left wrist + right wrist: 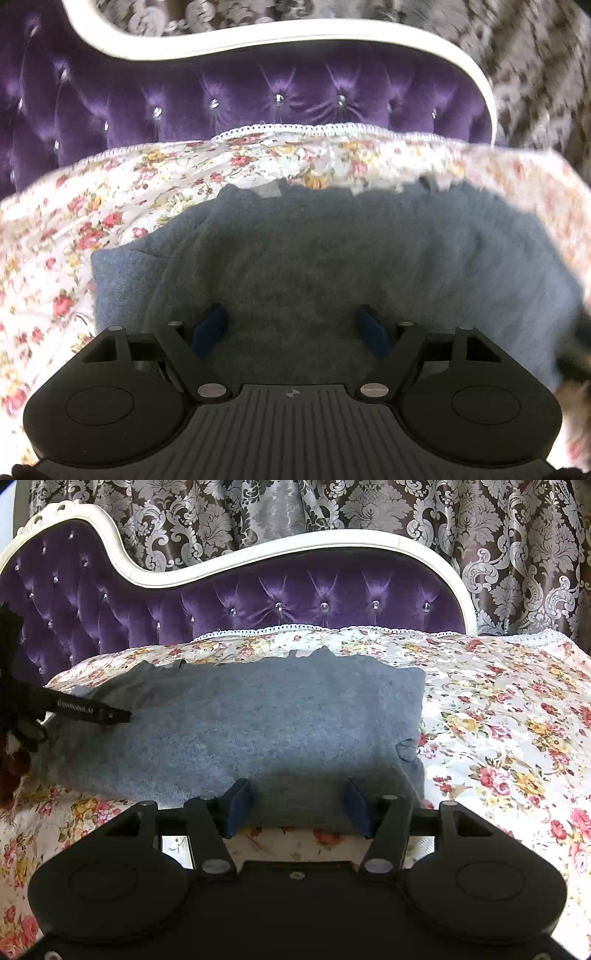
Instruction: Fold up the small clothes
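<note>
A grey-blue knit garment [314,258] lies flat on the floral cover, folded into a wide oblong. My left gripper [291,323] hovers over its left part, open, with the knit below the blue pads and nothing pinched. In the right wrist view the same garment [258,720] spreads across the middle. My right gripper [297,806] stands open at its near edge, the pads apart on either side of the hem and not pressing on it. One black finger [92,710] of the left gripper reaches onto the garment's left end there.
A floral cover [498,720] with a lace border spreads over the seat, wide to the right of the garment. Behind rises a purple tufted backrest [295,602] in a white curved frame [258,552], with a patterned grey curtain [332,506] beyond.
</note>
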